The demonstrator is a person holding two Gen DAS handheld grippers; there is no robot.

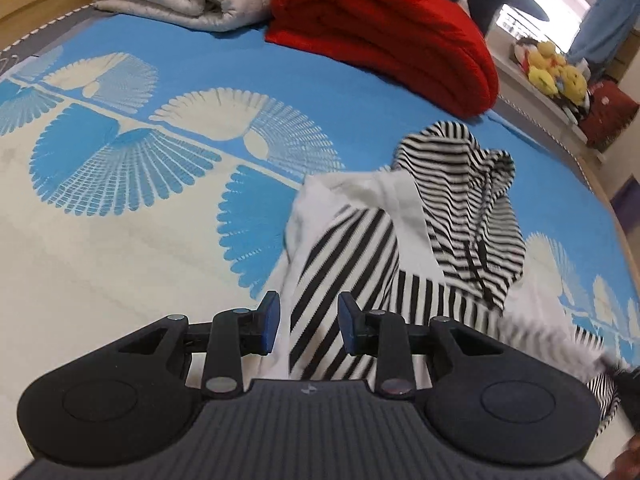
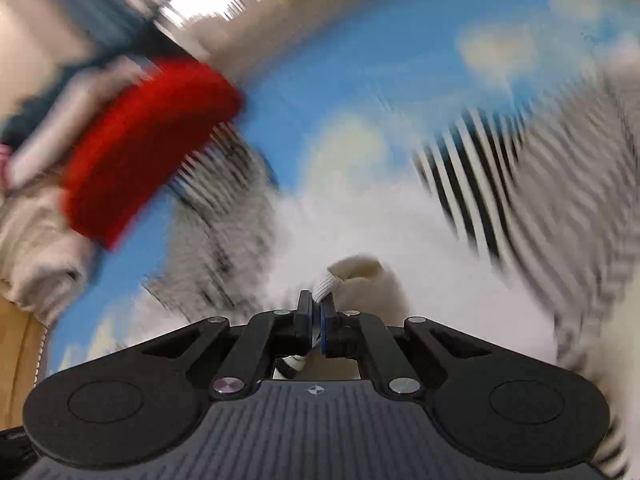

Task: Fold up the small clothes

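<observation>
Lying crumpled on the bed (image 1: 120, 216), the striped garment (image 1: 360, 248) is pinched by the right claw (image 2: 316, 312); the left claw (image 1: 308, 320) is held apart, gripping nothing.

On the bed (image 1: 120, 208) the hooded garment (image 1: 400, 232) lies right of middle, two folded blankets (image 1: 384, 28) side by side behind it at the far edge.
</observation>
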